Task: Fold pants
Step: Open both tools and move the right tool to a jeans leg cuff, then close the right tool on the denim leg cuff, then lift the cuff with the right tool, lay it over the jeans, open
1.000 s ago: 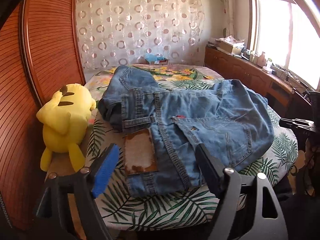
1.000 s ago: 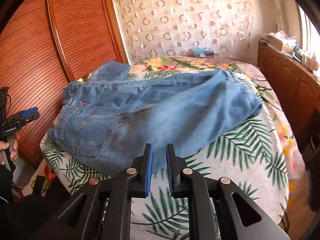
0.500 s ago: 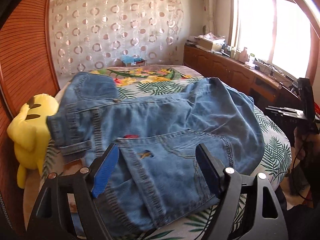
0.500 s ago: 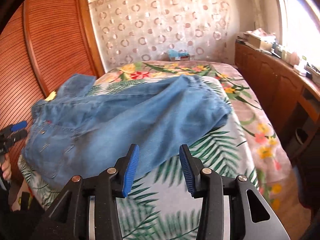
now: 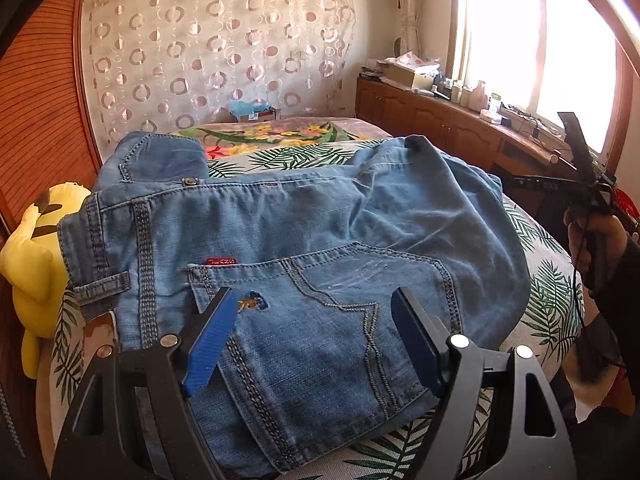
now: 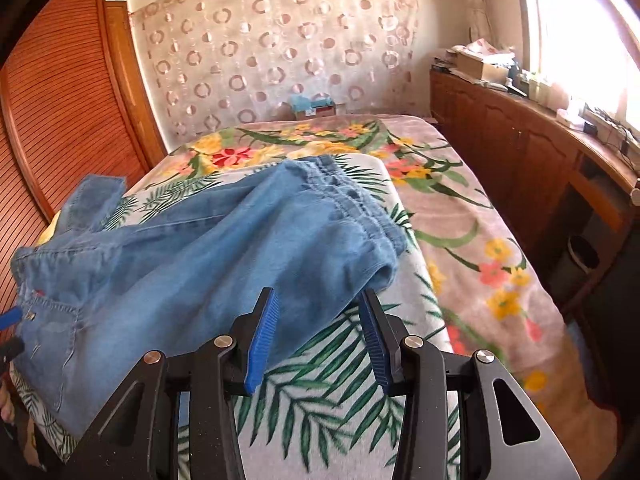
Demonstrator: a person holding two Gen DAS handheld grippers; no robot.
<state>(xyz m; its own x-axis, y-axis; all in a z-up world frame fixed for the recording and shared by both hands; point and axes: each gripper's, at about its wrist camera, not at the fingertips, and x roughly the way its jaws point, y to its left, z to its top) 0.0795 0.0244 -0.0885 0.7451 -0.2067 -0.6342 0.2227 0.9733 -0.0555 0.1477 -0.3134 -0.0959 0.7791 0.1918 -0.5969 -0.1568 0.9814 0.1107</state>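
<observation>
With the jeans point(image 5: 304, 240) lying spread across the bed point(image 6: 460, 240), the left gripper point(image 5: 316, 336) and right gripper point(image 6: 320, 336) are hovering with jaws released, ideally closing on waistband and leg end together.

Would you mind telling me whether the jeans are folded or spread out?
Partly folded. The jeans lie on the bed with the legs doubled back, their hems bunched; the waist end lies loose.
</observation>
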